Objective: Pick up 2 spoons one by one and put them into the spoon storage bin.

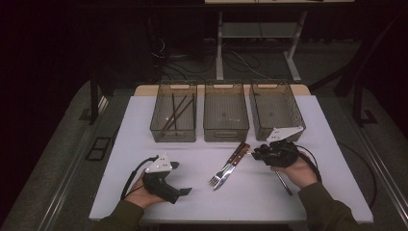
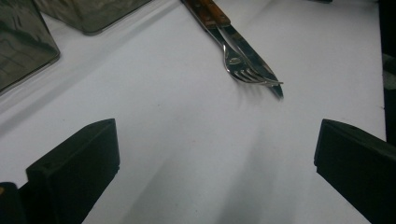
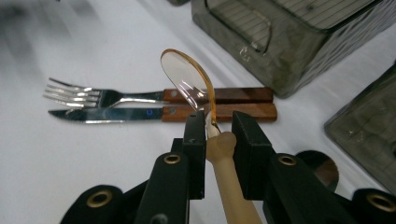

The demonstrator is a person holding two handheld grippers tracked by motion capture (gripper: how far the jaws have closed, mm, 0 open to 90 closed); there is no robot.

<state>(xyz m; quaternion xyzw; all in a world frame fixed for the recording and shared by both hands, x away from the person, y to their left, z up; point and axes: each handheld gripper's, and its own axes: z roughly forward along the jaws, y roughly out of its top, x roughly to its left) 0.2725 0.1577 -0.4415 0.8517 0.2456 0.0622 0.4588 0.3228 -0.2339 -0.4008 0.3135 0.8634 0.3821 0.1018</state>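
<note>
The right gripper (image 3: 218,122) pinches a translucent amber spoon (image 3: 189,81) at the neck, its matte black jaws nearly together, glossy bowl raised above the white table (image 1: 144,144). Just beyond lie a steel fork (image 3: 88,96) and serrated knife (image 3: 107,114), side by side, both with wood handles. The left gripper (image 2: 215,154) rests low, jaws spread wide and holding nothing. Three smoky ribbed plastic bins (image 1: 226,118) line the far edge.
</note>
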